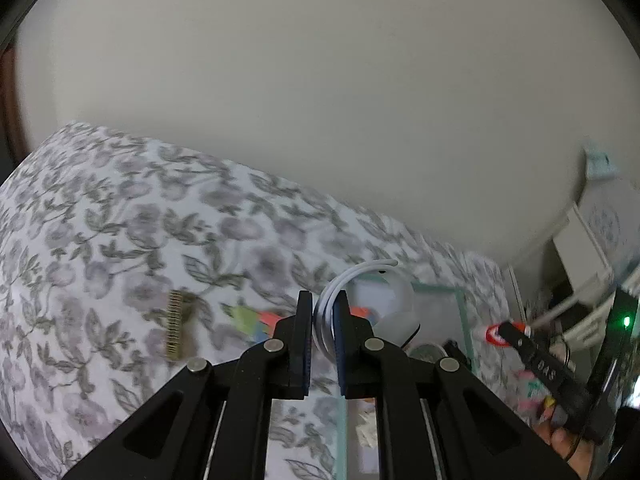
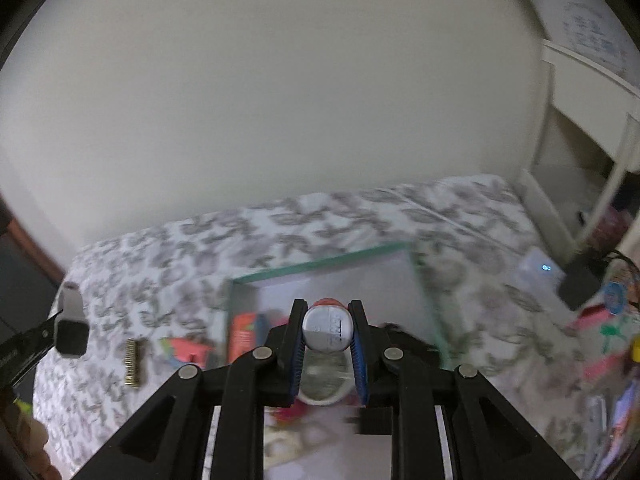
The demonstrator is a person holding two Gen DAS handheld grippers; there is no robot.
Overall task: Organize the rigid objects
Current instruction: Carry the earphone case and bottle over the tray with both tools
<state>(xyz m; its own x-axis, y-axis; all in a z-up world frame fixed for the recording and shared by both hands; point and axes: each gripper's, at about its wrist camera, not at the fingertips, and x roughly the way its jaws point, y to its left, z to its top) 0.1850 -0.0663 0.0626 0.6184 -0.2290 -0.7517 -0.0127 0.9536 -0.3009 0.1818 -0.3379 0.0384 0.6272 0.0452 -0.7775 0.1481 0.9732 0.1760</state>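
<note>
Now left gripper [image 1: 324,320] jaws pinch a smartwatch [image 1: 360,276]; right gripper [image 2: 327,330] jaws clamp a tube [image 2: 327,330].

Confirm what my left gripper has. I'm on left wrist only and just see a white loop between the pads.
Observer: A watch. The right wrist view shows its black square face hanging from the left gripper.
Operator: Right gripper grip okay? I only see it side-on.
Observer: The right gripper is shut on a white tube with a red cap, one pad on each side. In its own view the tube shows against the inside of the glass box.
</note>
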